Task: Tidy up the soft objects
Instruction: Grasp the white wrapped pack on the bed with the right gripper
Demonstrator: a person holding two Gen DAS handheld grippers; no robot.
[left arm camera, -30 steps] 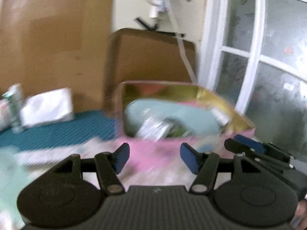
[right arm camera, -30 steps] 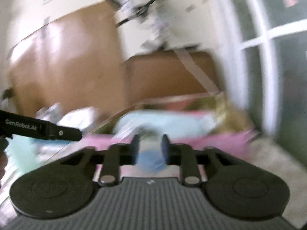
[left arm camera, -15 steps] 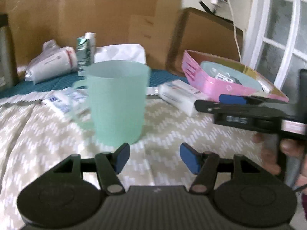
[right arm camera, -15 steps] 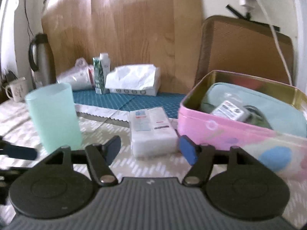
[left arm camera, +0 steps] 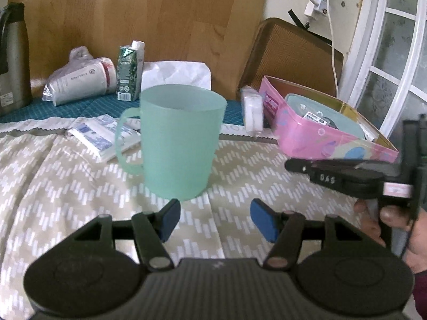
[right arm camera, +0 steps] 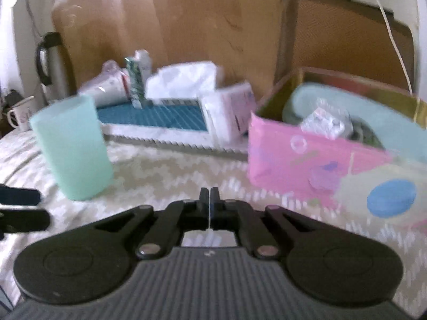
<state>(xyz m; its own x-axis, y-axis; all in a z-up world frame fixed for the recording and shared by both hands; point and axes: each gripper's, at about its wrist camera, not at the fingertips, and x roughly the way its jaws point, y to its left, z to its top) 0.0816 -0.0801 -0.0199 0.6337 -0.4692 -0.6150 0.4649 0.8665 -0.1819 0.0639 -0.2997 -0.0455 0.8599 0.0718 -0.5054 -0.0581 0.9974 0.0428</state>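
A pink tin (left arm camera: 317,136) (right arm camera: 301,157) stands open on the right of the patterned cloth, with a pale blue soft pouch (right arm camera: 355,106) and small packets inside. A white tissue pack (left arm camera: 252,112) (right arm camera: 229,112) is tipped up against the tin's left end. More flat tissue packs (left arm camera: 98,136) lie behind a mint green cup (left arm camera: 178,141) (right arm camera: 72,149). My left gripper (left arm camera: 213,218) is open and empty just in front of the cup. My right gripper (right arm camera: 209,194) is shut on nothing, short of the tin's near left corner.
Along the back sit a white tissue box (left arm camera: 176,76), a green carton (left arm camera: 129,74), a silver bag (left arm camera: 80,80) and a steel flask (left arm camera: 13,53) on a teal mat. A chair back (left arm camera: 291,56) and a glass door (left arm camera: 395,40) stand behind the tin. A hand (left arm camera: 395,224) holds the right gripper.
Both views swung from the tin to the table, then held still. The right jaws went from wide open to shut. The white tissue pack went from lying flat to tipped up by the tin.
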